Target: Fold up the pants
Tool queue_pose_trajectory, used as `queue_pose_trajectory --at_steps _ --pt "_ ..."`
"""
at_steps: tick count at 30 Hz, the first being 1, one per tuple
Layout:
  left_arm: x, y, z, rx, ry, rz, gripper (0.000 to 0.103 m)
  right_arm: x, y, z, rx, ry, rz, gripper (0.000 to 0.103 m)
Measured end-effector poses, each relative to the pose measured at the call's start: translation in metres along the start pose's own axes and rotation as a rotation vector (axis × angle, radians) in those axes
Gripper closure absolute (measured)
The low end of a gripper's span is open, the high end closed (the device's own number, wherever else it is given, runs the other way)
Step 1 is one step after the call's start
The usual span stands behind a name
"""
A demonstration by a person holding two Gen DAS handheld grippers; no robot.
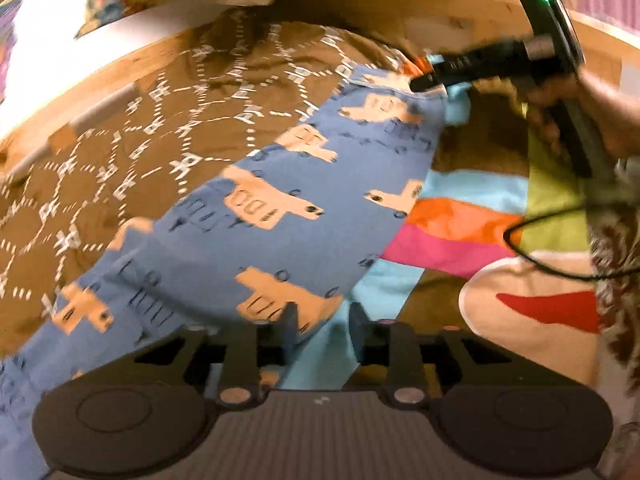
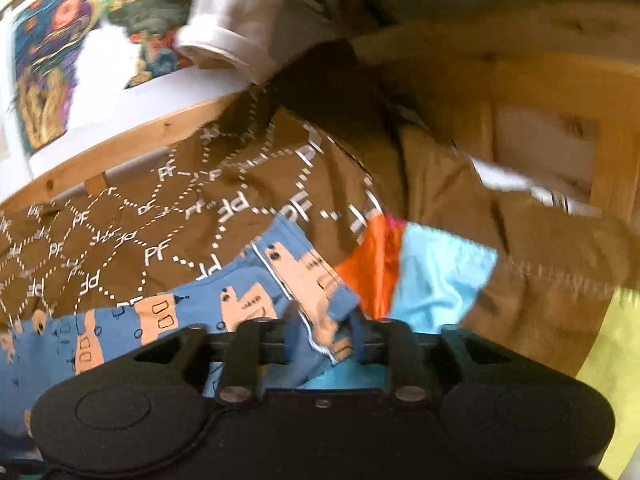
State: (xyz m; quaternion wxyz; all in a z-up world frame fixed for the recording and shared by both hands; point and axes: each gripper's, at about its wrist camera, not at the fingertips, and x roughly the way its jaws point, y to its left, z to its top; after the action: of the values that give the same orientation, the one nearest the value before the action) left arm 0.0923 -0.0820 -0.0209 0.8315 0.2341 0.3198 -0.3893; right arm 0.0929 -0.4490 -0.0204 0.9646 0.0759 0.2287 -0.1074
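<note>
Blue printed cloth: one pair of pants (image 1: 256, 200), laid across a brown patterned cover (image 1: 160, 128).
Left gripper (image 1: 322, 322): jaws spread, the pants edge seen between them, unpinched.
Right gripper (image 2: 322, 326): jaws parted around the pants hem (image 2: 312, 288); contact cannot be told.
Edges: one multicoloured cloth (image 1: 452, 232) beside the pants; a wooden frame (image 2: 480, 80) beyond.
</note>
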Motion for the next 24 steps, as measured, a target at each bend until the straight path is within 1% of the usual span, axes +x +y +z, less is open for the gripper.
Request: queue_pose_trajectory --at_steps 1,2,3,5,7,8,10,12,14,16,18,19,20,22,24 --pt "-0.009 0.009 -0.002 -0.023 -0.006 0.002 0.067 -0.004 0.006 0.000 -0.042 -0.027 -0.027 0.040" --pt "-0.015 0.016 -0.003 -0.038 -0.008 0.016 0.063 -0.007 0.011 -0.001 -0.080 -0.057 -0.048 0.034" --pt "-0.021 0.025 -0.004 -0.054 -0.007 0.048 0.058 -0.010 0.014 0.000 -0.107 -0.081 -0.053 0.030" --pt "-0.030 0.050 -0.006 -0.079 0.016 0.148 0.056 -0.013 0.021 -0.001 -0.152 -0.111 -0.032 0.029" --pt "-0.036 0.079 -0.007 -0.121 0.030 0.243 0.056 -0.012 0.027 -0.001 -0.191 -0.117 0.026 0.028" --pt "-0.038 0.096 -0.006 -0.158 0.034 0.270 0.056 -0.009 0.031 -0.001 -0.217 -0.110 0.064 0.029" --pt "-0.038 0.129 0.001 -0.239 0.041 0.295 0.056 -0.001 0.042 0.005 -0.269 -0.086 0.162 0.029" --pt "-0.031 0.159 0.013 -0.288 0.058 0.299 0.056 0.012 0.058 0.017 -0.346 -0.047 0.293 0.029" --pt "-0.015 0.182 0.027 -0.297 0.101 0.281 0.056 0.030 0.085 0.028 -0.466 0.035 0.419 0.031" --pt "0.000 0.199 0.035 -0.300 0.150 0.254 0.057 0.044 0.114 0.036 -0.570 0.092 0.521 0.036" --pt "0.015 0.211 0.036 -0.315 0.205 0.198 0.058 0.056 0.139 0.042 -0.655 0.133 0.609 0.040" --pt "0.022 0.215 0.037 -0.322 0.233 0.170 0.059 0.061 0.150 0.043 -0.699 0.157 0.637 0.042" --pt "0.027 0.216 0.037 -0.324 0.255 0.148 0.062 0.068 0.162 0.044 -0.753 0.182 0.664 0.043" --pt "0.035 0.217 0.035 -0.305 0.271 0.126 0.071 0.078 0.179 0.044 -0.835 0.196 0.687 0.045" --pt "0.044 0.215 0.035 -0.298 0.293 0.140 0.092 0.091 0.193 0.041 -0.898 0.247 0.700 0.046"
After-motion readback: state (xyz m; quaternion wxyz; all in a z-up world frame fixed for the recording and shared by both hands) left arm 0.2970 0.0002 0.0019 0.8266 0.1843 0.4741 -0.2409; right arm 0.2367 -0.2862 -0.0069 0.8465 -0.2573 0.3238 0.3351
